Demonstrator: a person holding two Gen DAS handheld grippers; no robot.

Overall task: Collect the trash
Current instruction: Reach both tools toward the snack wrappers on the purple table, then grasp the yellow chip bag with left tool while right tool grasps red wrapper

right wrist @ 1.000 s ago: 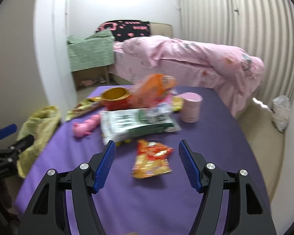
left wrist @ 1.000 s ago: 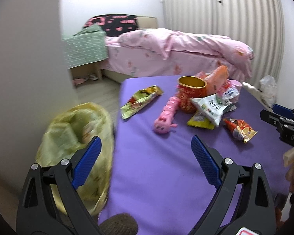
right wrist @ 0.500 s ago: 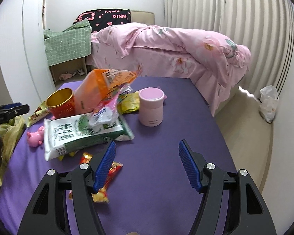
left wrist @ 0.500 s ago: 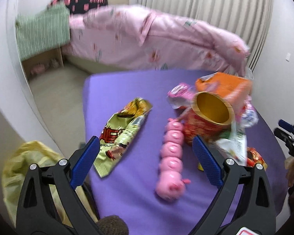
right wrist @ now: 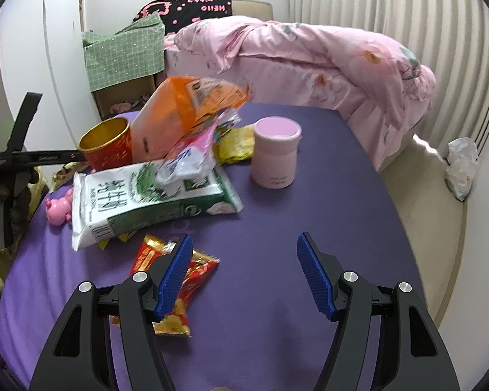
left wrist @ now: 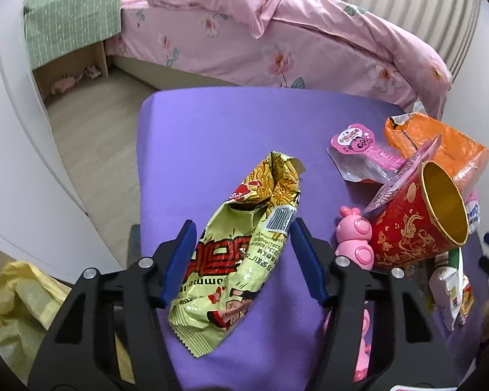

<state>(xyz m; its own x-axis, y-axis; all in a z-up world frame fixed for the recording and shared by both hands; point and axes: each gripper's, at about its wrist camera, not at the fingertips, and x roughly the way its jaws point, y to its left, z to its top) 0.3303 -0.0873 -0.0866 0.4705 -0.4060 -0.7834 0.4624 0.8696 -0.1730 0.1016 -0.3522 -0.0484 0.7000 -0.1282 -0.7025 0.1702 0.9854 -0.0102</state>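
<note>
A crumpled yellow-green snack wrapper (left wrist: pixel 244 244) lies on the purple table (left wrist: pixel 212 137) near its left edge. My left gripper (left wrist: pixel 243 224) straddles it, pointing down. Its jaws are closing with the wrapper between them, and a thin gap still shows at each blue pad. My right gripper (right wrist: pixel 244 241) hangs open over bare purple cloth (right wrist: pixel 309 195). A red-gold wrapper (right wrist: pixel 182 280) lies by its left finger, partly behind it. A yellow trash bag (left wrist: pixel 19 303) sits off the table's left edge.
A red-gold cup (left wrist: pixel 417 224), a pink toy (left wrist: pixel 355 241), an orange bag (left wrist: pixel 440 143) and a pink pouch (left wrist: pixel 358 153) crowd the right. A white-green bag (right wrist: pixel 146 195) and a pink jar (right wrist: pixel 275 156) stand mid-table. A pink bed (left wrist: pixel 277 32) lies beyond.
My left gripper swung from over the yellow bag onto the snack wrapper, dropped lower, and its jaws narrowed around it. My right gripper shifted right, so the red-gold wrapper moved from between its fingers to its left finger.
</note>
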